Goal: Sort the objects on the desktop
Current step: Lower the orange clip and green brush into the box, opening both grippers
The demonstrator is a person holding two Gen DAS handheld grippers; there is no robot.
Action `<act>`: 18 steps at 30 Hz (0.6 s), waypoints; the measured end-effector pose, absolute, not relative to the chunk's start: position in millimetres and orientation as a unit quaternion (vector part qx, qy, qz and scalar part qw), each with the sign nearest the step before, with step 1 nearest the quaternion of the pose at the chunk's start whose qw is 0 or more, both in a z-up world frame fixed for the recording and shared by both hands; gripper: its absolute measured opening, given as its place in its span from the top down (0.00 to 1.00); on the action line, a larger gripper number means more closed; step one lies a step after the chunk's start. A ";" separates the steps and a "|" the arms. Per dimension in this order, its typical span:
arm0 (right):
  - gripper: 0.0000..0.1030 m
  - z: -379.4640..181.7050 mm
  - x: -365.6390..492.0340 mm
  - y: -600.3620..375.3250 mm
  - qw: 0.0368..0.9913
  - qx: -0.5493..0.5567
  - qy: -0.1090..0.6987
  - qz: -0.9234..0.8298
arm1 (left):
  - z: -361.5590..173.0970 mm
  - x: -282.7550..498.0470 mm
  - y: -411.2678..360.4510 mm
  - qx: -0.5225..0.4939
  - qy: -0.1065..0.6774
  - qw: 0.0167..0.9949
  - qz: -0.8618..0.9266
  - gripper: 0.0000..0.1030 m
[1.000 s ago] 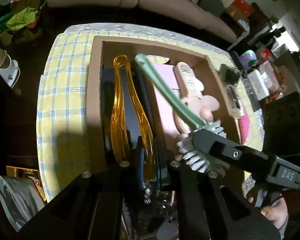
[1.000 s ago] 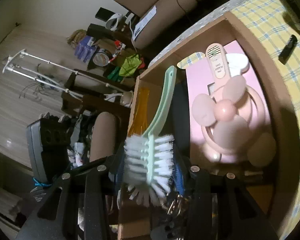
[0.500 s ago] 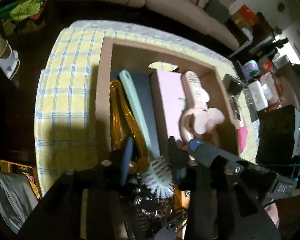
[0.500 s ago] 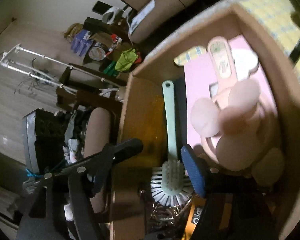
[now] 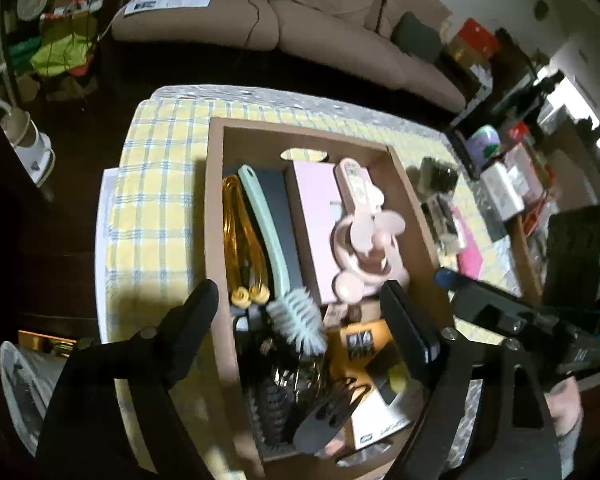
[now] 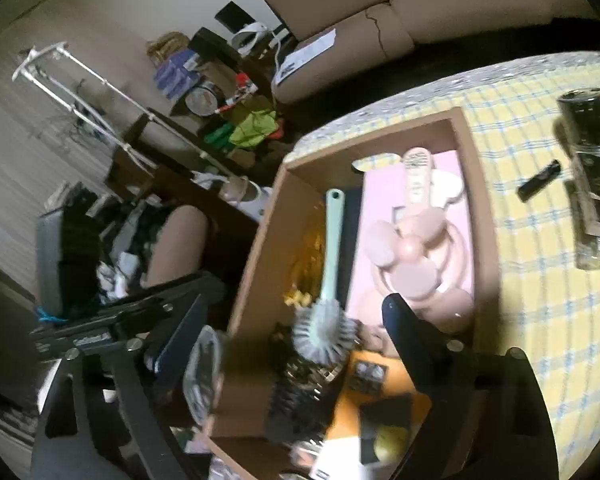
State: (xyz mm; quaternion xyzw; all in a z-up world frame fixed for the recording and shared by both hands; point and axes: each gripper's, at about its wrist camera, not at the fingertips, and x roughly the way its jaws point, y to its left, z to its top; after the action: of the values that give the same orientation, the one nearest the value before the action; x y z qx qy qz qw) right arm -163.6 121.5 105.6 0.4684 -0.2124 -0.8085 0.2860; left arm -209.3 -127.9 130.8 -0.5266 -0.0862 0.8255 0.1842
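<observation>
A brown cardboard box (image 5: 214, 208) (image 6: 260, 248) on the yellow checked tablecloth holds the sorted things. A mint green brush (image 5: 276, 252) (image 6: 329, 280) lies inside it, bristle head toward me, beside amber tongs (image 5: 240, 240) and a pink hand fan (image 5: 364, 240) (image 6: 416, 240) on a pink box. My left gripper (image 5: 300, 304) is open and empty above the box's near end. My right gripper (image 6: 296, 316) is open and empty, also above the near end. Its arm shows at the right of the left wrist view (image 5: 500, 316).
An orange packet (image 5: 364, 340), a black hair clip (image 5: 332, 412) and a dark comb fill the box's near end. A black cylinder (image 6: 588, 120) and a small black item (image 6: 538, 181) lie on the cloth to the right. A sofa (image 5: 300, 12) stands behind the table.
The right gripper held the mint brush over the box, opened and left it lying in the box. The left gripper opened from shut. Both have pulled back and up.
</observation>
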 end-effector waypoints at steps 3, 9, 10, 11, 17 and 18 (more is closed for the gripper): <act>0.06 101.9 -151.9 128.3 0.275 0.475 -0.207 -0.810 | 128.9 -194.7 -126.5 -0.531 -0.086 0.186 0.822 0.15; 0.04 105.9 -127.9 139.5 0.261 0.475 -0.184 -0.820 | 130.8 -162.5 -122.3 -0.529 -0.074 0.182 0.825 0.06; 0.04 107.4 -123.3 140.6 0.260 0.475 -0.181 -0.821 | 131.6 -157.3 -121.9 -0.528 -0.075 0.179 0.826 0.00; 0.04 109.3 -119.2 141.5 0.260 0.474 -0.178 -0.822 | 133.0 -153.2 -121.5 -0.526 -0.073 0.178 0.828 0.00; 0.03 114.2 -94.6 141.1 0.262 0.476 -0.146 -0.827 | 138.5 -125.4 -113.6 -0.518 -0.056 0.173 0.836 0.00; 0.03 114.1 -90.1 140.9 0.261 0.477 -0.139 -0.828 | 139.9 -121.1 -111.8 -0.516 -0.055 0.173 0.837 0.00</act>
State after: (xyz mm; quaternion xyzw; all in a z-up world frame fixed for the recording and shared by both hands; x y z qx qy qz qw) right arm -90.1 140.9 114.1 0.4765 -0.1393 -0.8278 0.2613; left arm -121.1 -111.8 139.9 -0.5158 -0.0551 0.8373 0.1727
